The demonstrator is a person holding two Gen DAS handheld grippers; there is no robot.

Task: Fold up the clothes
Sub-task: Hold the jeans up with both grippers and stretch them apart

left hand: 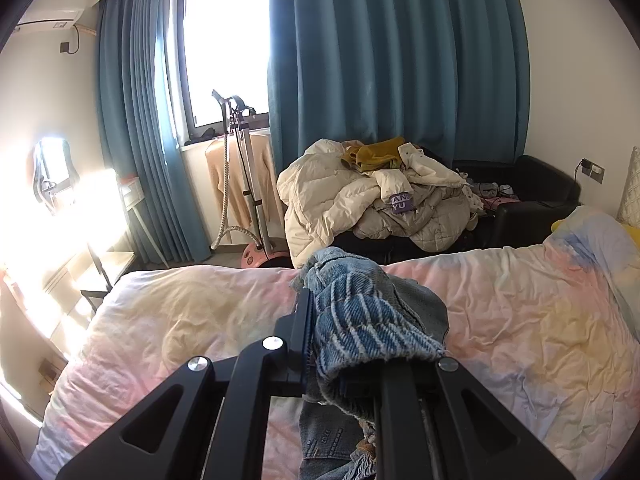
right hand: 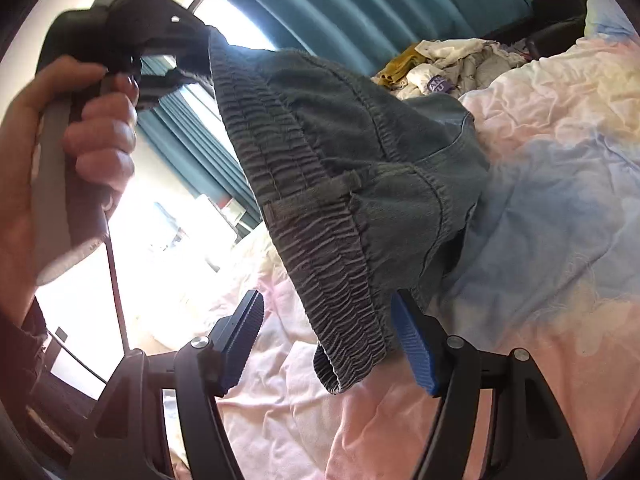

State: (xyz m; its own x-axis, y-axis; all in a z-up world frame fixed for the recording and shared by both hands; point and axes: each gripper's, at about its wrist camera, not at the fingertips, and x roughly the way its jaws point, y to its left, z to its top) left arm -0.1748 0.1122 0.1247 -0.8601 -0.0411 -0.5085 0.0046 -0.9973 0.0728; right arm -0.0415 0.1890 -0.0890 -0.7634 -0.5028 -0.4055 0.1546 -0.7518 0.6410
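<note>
While your left hand-held gripper stays out of the right view's lower half, that view shows it at upper left, gripped by your hand, its jaws closed on the elastic waistband of the denim garment. Your right hand-held gripper stands wide, blue pads clear, with the waistband's lower end hanging between them. Only the left view shows the garment steamer by the window. On the heap of pale jackets a purple label reads "AN / YU" in part. Faded blue, ribbed and gathered, the garment hangs over the pastel bed.
</note>
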